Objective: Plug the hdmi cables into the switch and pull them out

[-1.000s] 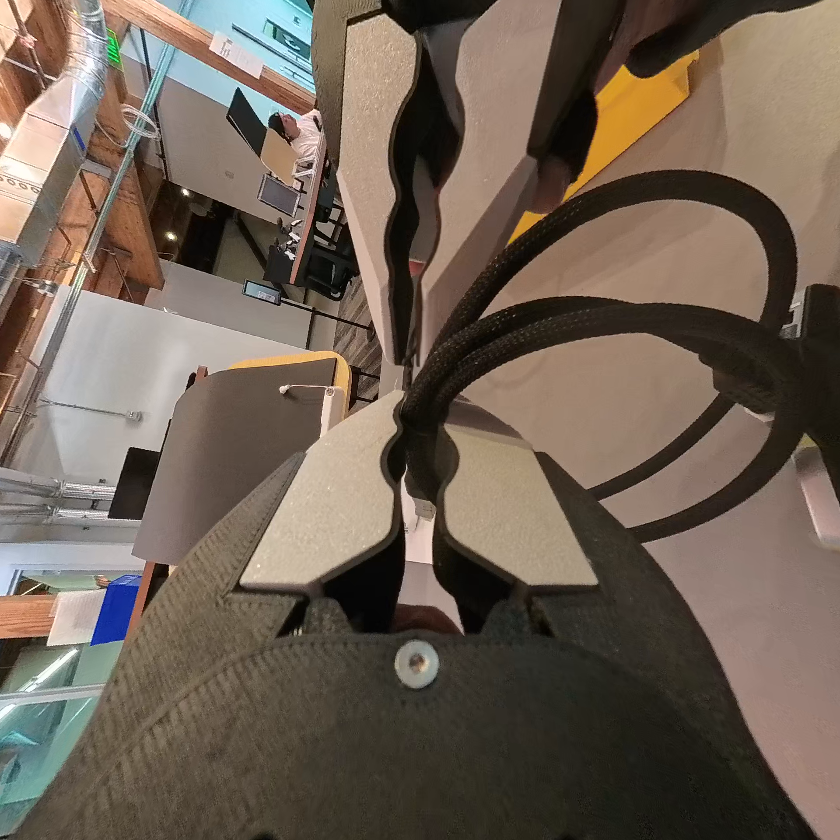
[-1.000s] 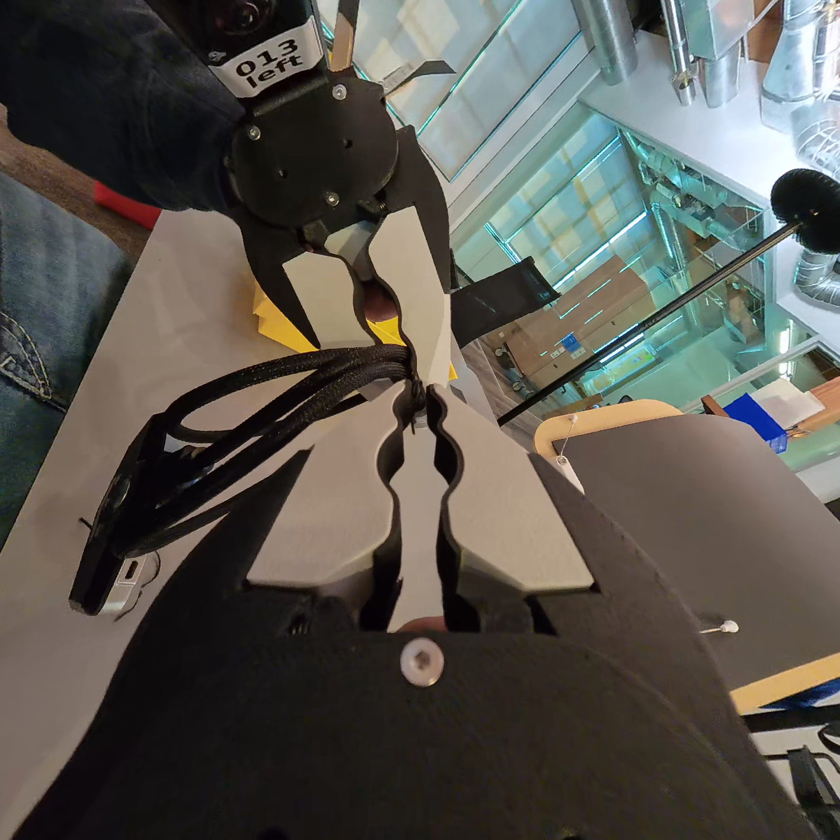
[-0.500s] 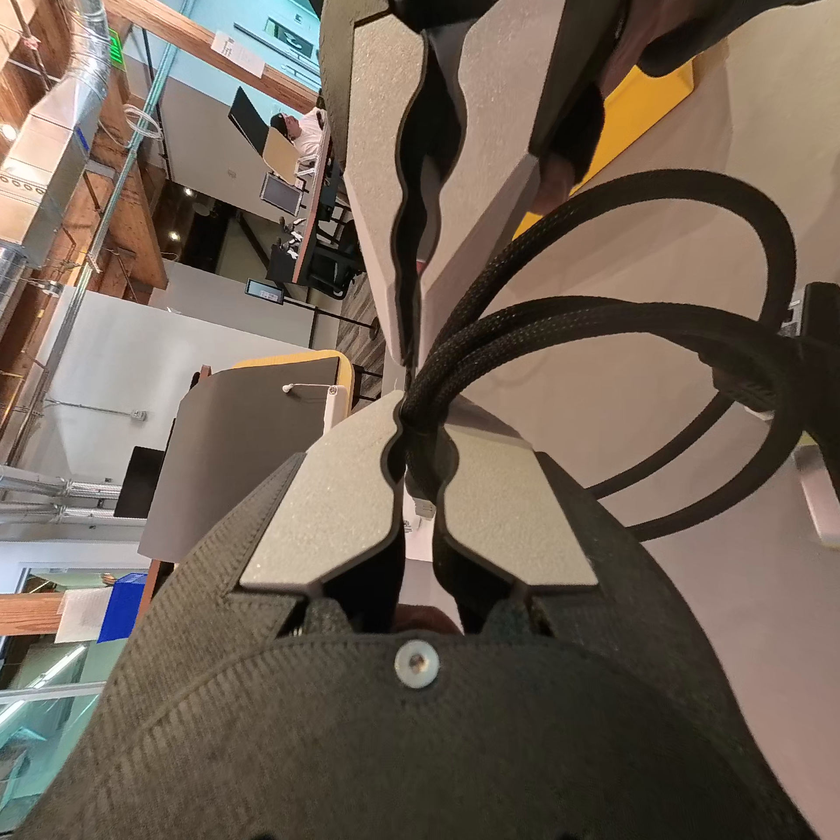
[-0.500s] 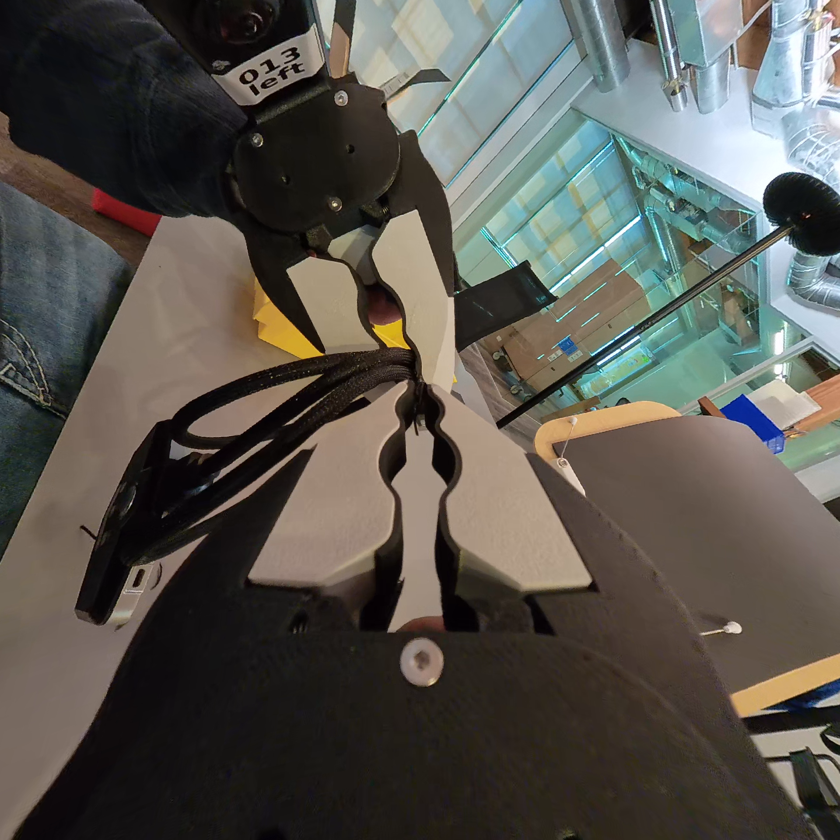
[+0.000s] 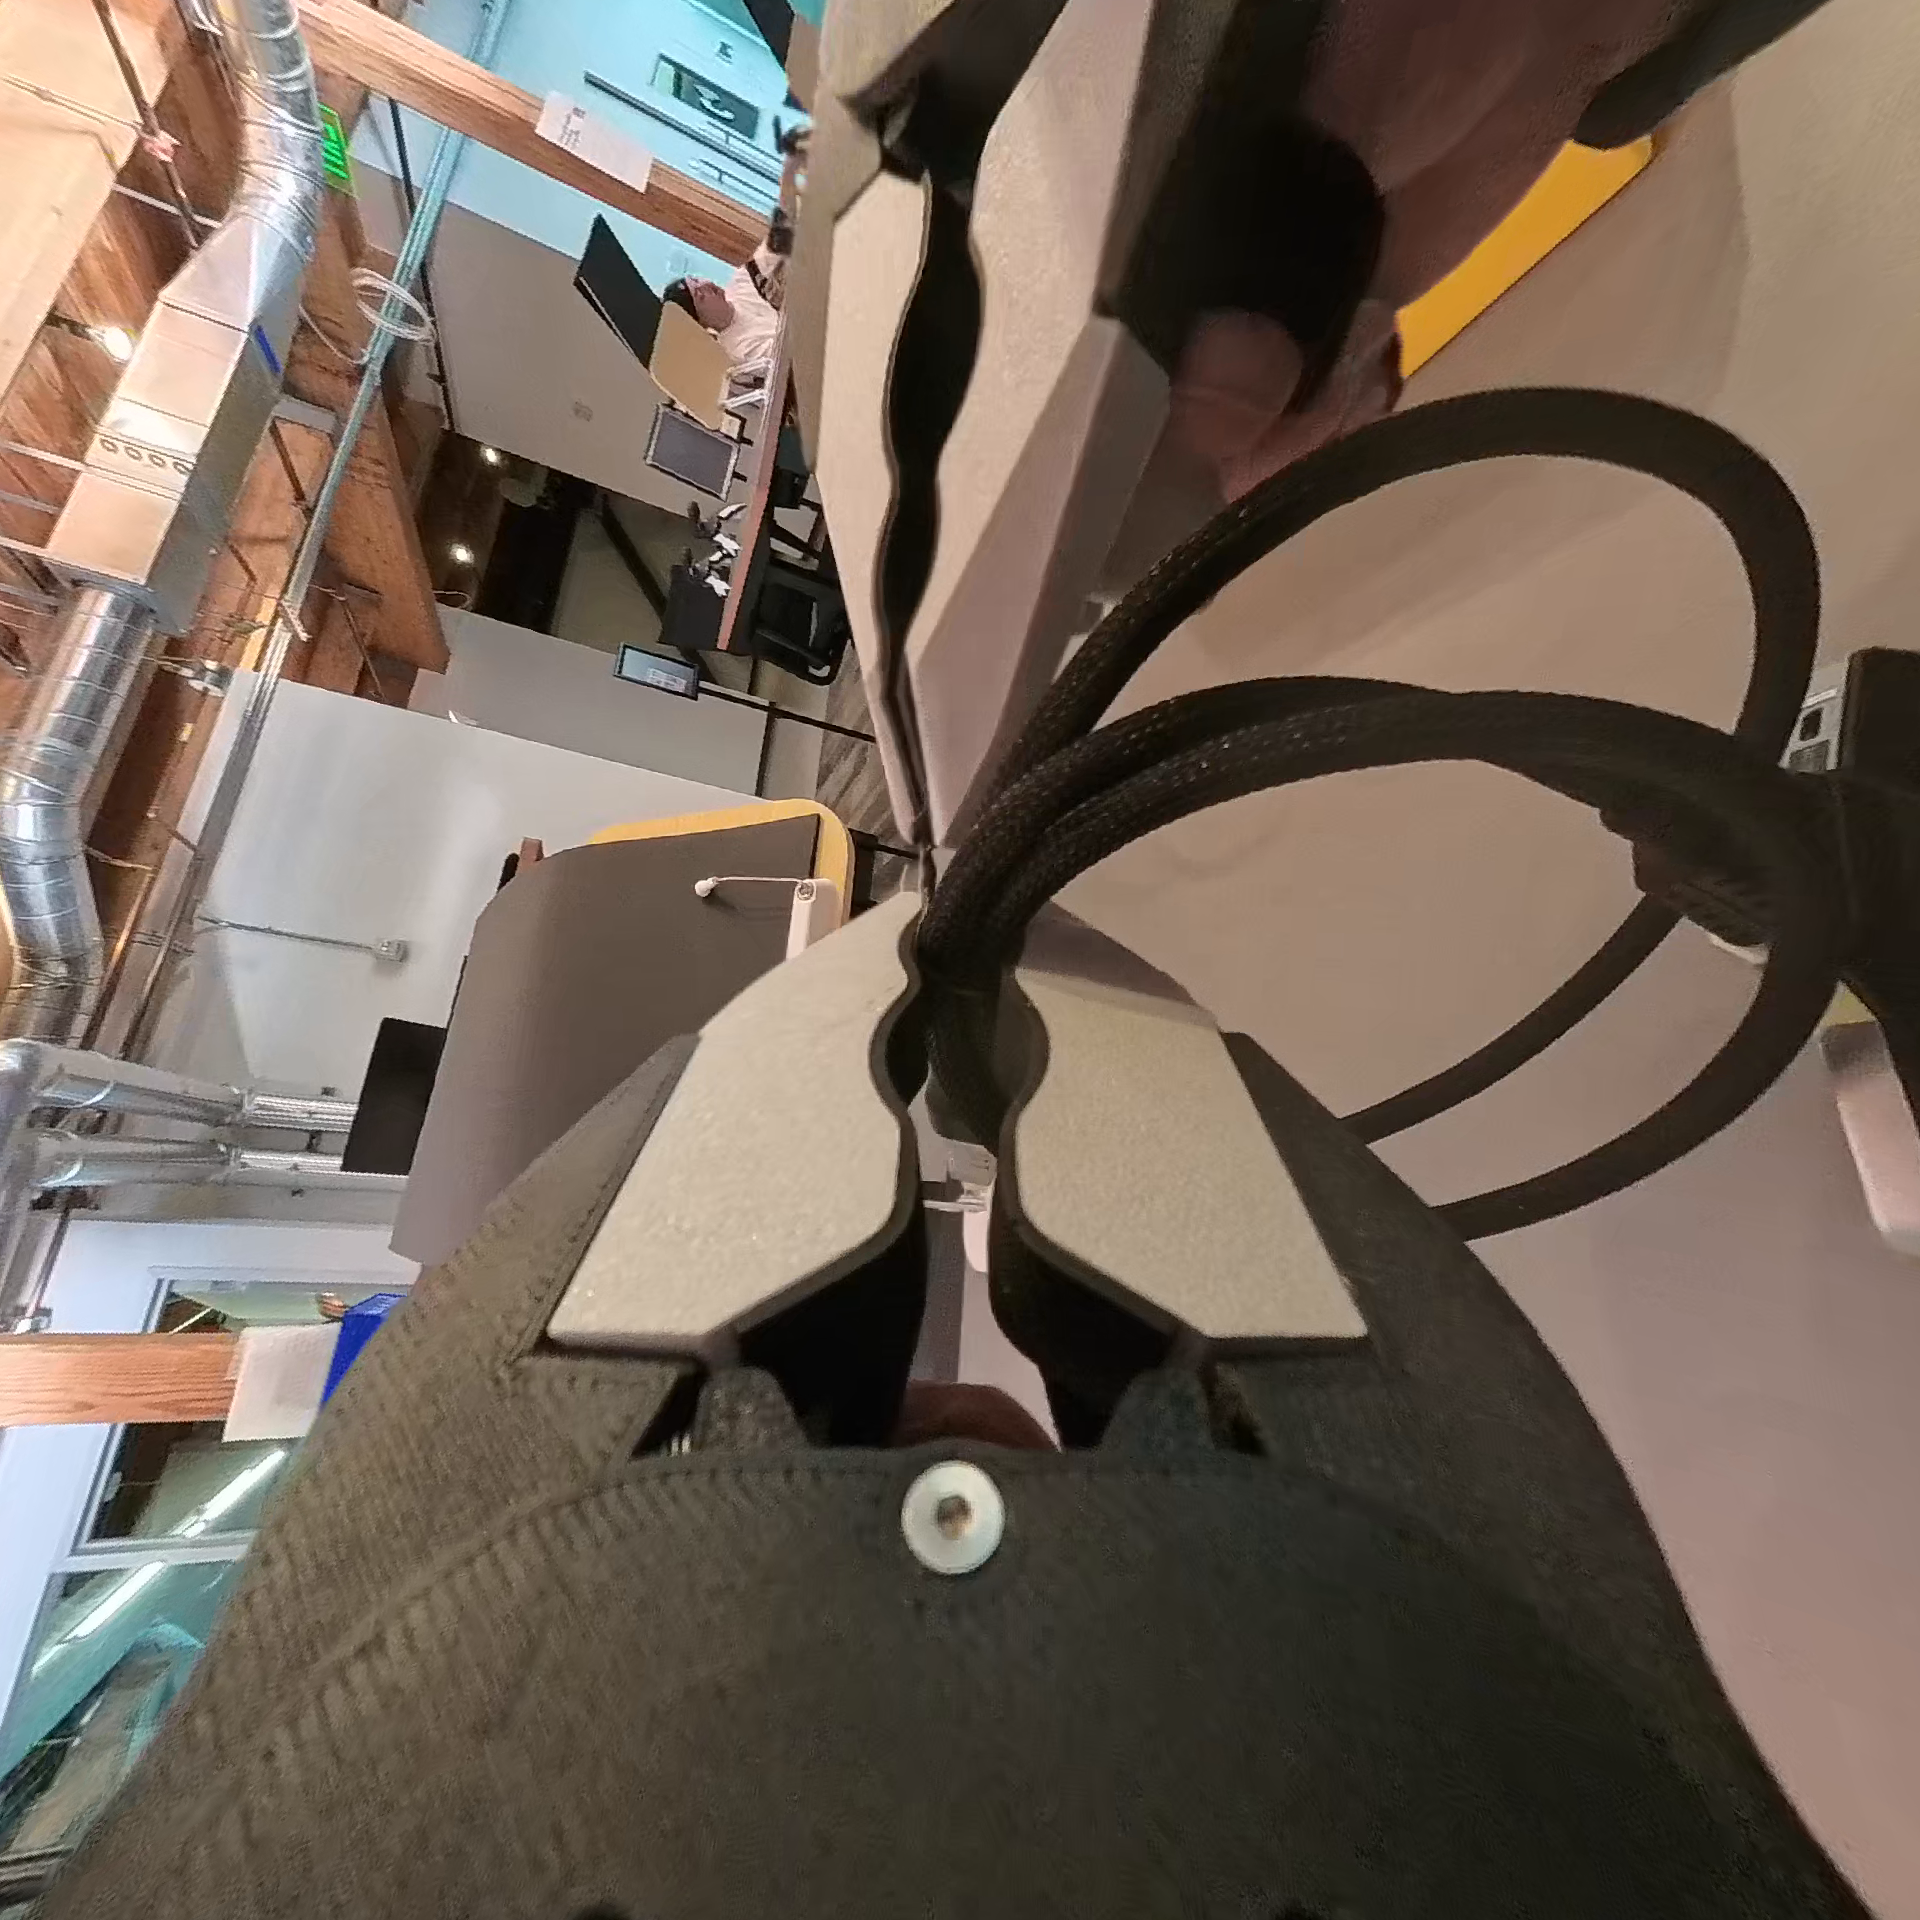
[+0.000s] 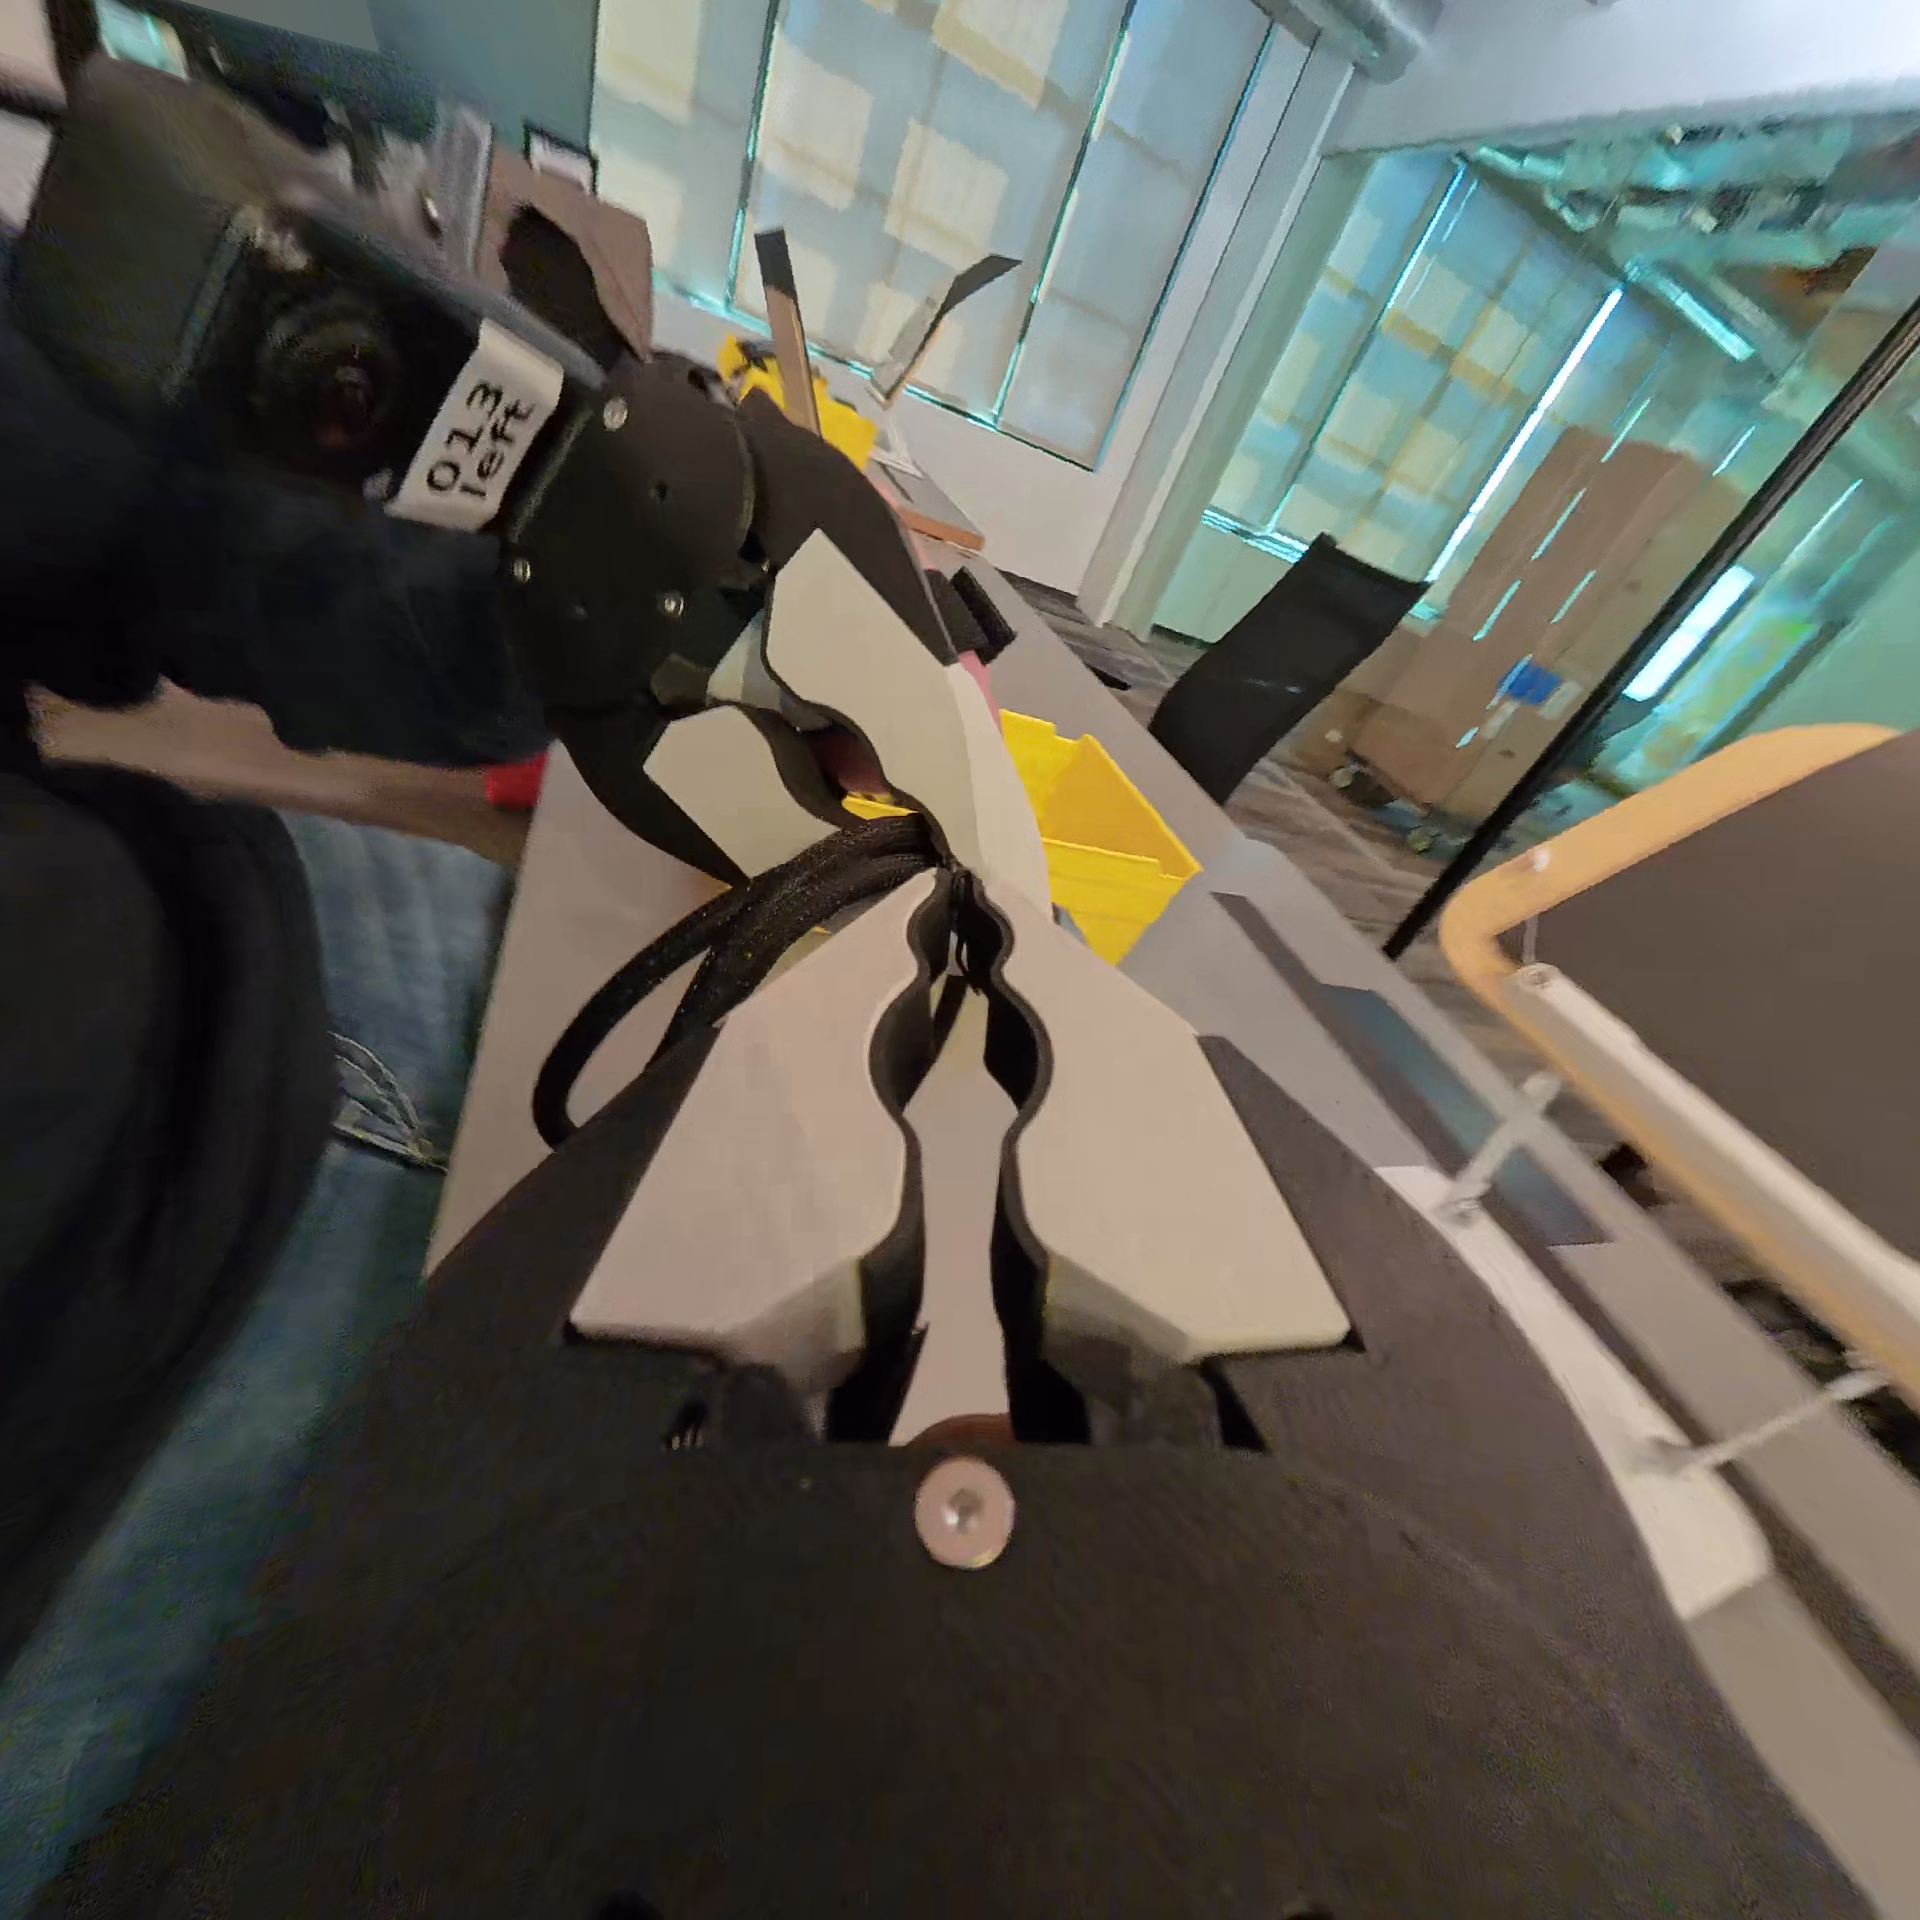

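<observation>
A bundle of black braided HDMI cables [image 5: 1299, 727] loops over the grey table [image 5: 1558, 1455] to the black and silver switch [image 5: 1886, 727] at the right edge. My left gripper [image 5: 961, 961] is shut on the bundle where the strands meet. My right gripper [image 5: 914, 831] comes in from above, tip to tip with the left. In the right wrist view my right gripper [image 6: 958, 899] is shut on a thin black tie [image 6: 961, 935] at the bundle [image 6: 717, 935]. The left gripper [image 6: 920, 831] clamps the cables just beyond. The switch is out of the right wrist view.
A yellow bin [image 6: 1112, 831] stands on the table behind the grippers and shows as a yellow patch in the left wrist view [image 5: 1507, 281]. A person's jeans-clad leg [image 6: 312, 1351] is at the table's left edge. A dark chair back [image 6: 1766, 935] is at the right. Only a small space, under 4 cm, lies between the two pairs of fingers.
The right gripper has swung and tilted, blurring its view, and the switch has left that view. The left gripper has stayed shut on the bundle, almost still.
</observation>
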A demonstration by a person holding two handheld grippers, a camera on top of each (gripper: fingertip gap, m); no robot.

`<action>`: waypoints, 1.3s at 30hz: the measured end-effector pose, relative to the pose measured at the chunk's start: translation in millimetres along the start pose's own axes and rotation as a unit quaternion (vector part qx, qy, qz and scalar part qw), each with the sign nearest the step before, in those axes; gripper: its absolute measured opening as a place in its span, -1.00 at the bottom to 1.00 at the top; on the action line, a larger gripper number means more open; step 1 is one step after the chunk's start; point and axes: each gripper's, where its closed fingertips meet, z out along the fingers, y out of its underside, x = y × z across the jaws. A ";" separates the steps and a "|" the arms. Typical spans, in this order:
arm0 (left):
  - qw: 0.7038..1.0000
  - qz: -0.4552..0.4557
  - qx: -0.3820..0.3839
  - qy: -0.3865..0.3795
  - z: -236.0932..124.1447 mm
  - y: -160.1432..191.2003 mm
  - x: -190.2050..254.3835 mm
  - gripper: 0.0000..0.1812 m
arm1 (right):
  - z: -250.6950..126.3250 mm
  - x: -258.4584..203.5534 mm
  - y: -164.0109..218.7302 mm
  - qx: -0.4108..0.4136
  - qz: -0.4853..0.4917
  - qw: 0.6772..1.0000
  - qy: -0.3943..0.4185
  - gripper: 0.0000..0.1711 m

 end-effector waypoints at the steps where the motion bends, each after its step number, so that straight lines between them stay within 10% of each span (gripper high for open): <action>1: 1.000 0.002 0.000 -0.001 0.0 -0.1 -0.1 -0.93 | 0.2 0.3 0.3 0.005 0.027 1.000 -0.007 -1.00; 16: 0.999 0.032 -0.019 -0.016 1.7 7.8 -1.4 -0.93 | 4.3 8.9 12.0 0.028 0.296 0.953 -0.061 -0.94; 27: 0.999 -0.031 -0.008 0.007 1.9 14.3 -1.6 -0.93 | -3.7 16.4 7.2 -0.032 0.008 0.999 0.036 -0.91; 39: 0.998 -0.066 0.001 0.025 3.1 13.2 1.9 -0.93 | 5.2 11.2 10.6 -0.102 -0.229 0.965 0.079 -0.96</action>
